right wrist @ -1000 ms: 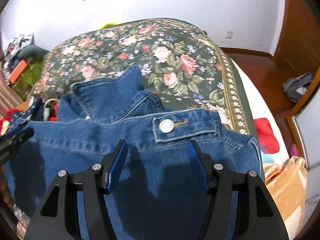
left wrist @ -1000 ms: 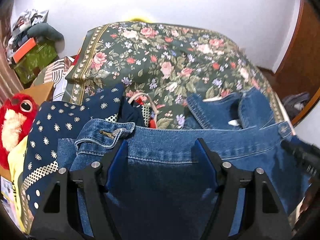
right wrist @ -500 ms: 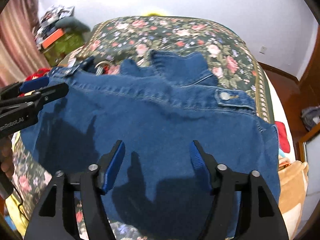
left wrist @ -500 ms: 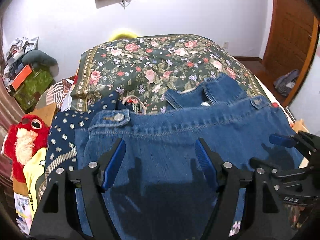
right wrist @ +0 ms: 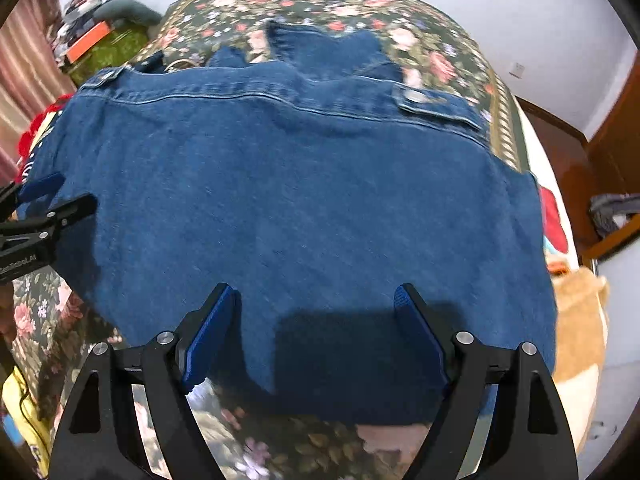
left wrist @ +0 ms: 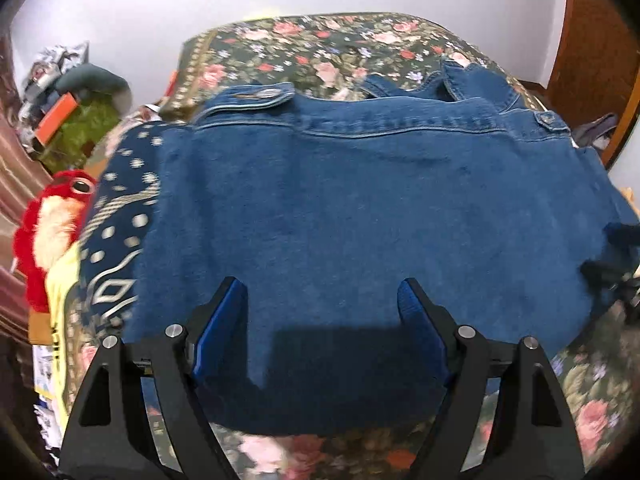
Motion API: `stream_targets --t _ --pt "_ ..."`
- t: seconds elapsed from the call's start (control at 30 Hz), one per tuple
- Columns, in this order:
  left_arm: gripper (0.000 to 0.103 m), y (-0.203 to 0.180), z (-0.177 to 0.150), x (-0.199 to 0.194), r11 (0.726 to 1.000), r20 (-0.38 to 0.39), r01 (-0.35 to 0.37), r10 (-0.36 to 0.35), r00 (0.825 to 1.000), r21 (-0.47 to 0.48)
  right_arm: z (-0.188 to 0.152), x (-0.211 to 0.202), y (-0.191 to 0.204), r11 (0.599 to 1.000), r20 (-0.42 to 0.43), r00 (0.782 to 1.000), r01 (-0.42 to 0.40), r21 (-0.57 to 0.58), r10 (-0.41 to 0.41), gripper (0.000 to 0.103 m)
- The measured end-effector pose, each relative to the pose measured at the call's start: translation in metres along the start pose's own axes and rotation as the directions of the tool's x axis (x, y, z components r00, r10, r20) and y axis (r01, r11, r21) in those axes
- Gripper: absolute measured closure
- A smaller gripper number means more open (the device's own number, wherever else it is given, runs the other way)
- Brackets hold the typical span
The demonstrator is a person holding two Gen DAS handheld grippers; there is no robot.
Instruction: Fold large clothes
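Denim jacket (left wrist: 360, 208) flat on floral bedspread (left wrist: 320, 44), both hand-held grippers (left wrist: 322, 304) (right wrist: 316, 304) released, empty

Only 1 text is partly readable: white letters on the black body of the left gripper (right wrist: 48, 194), seen at the left edge of the right wrist view, approx. "...RobotAI"; the first letters are too blurred to read.

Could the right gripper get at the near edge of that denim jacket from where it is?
Probably yes. The right gripper hangs with jaws open just over the denim jacket's near hem, and nothing lies between them.
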State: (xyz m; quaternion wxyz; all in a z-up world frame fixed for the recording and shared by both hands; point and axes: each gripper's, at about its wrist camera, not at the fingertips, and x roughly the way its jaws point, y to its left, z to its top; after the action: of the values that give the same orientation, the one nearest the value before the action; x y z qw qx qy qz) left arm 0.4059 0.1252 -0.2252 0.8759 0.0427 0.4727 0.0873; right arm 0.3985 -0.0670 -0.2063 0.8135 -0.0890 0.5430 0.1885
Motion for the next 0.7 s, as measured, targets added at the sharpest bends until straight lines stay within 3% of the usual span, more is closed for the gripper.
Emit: stream_targets --t 0.23,0.47,0.6,0.7 --pt "0.023 0.021 -0.018 -0.014 0.998 -0.009 -0.059 0.059 0.998 -0.027 -0.012 -0.017 -0.015 0.997 0.006 0.997 0.075 0.028 -0.075 0.023" --pt "0.023 0.064 -0.031 -0.035 0.981 0.001 -0.093 0.094 0.996 -0.171 -0.026 -0.035 -0.032 0.991 0.008 0.995 0.100 0.085 -0.101 0.023" --pt "0.023 0.093 -0.043 -0.046 0.953 0.014 -0.058 0.065 0.998 -0.297 -0.028 -0.052 -0.031 0.990 0.048 0.992 0.117 0.084 -0.121 0.023" --pt "0.023 0.113 -0.058 -0.057 0.910 0.067 0.013 0.016 0.998 -0.415 -0.026 -0.063 -0.026 0.990 0.084 0.988 0.122 0.071 -0.127 0.023"
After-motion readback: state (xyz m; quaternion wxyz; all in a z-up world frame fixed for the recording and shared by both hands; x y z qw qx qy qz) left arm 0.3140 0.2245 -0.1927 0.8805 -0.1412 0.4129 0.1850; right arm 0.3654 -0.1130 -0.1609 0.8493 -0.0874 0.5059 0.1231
